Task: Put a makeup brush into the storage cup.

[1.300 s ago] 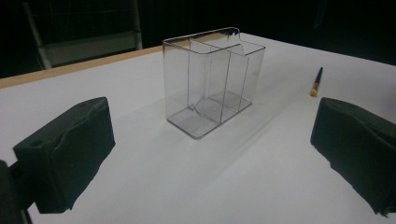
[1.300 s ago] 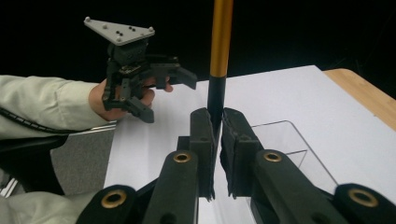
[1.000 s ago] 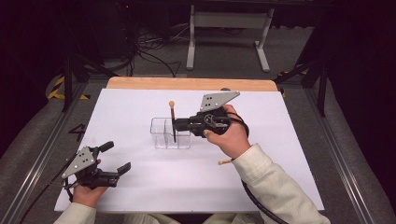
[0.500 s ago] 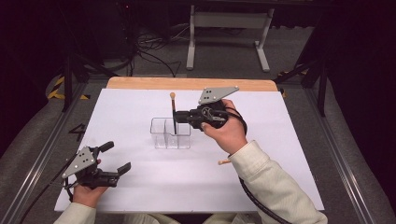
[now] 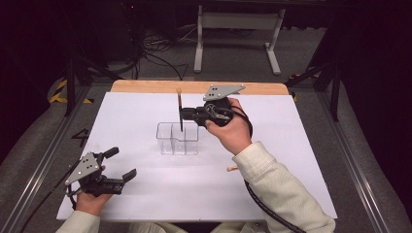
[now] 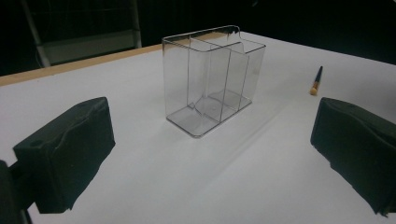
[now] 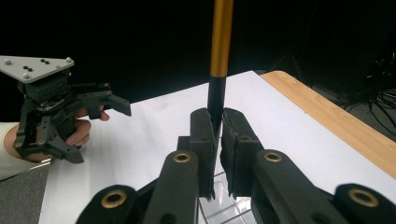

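A clear plastic organiser (image 5: 177,139) with compartments stands at the middle of the white table. My right gripper (image 5: 187,115) is shut on a thin brush (image 5: 180,109) held upright over the organiser, tan end up. In the right gripper view the jaws (image 7: 217,135) pinch the black handle below a gold band (image 7: 221,37). I cannot tell whether its lower tip is inside a compartment. My left gripper (image 5: 120,163) rests open near the front left corner, its pads (image 6: 70,154) wide apart, facing the organiser (image 6: 212,79). A second brush (image 6: 316,81) lies on the table (image 5: 232,169).
A white sheet (image 5: 145,194) covers the table, with a wooden edge (image 5: 145,86) at the far side. Past it, a metal stand (image 5: 233,29) and cables lie on the floor. My right gripper view shows the left gripper (image 7: 70,116) farther off.
My right gripper has risen and shifted slightly left, lifting the upright brush higher over the organiser. The left gripper has stayed put.
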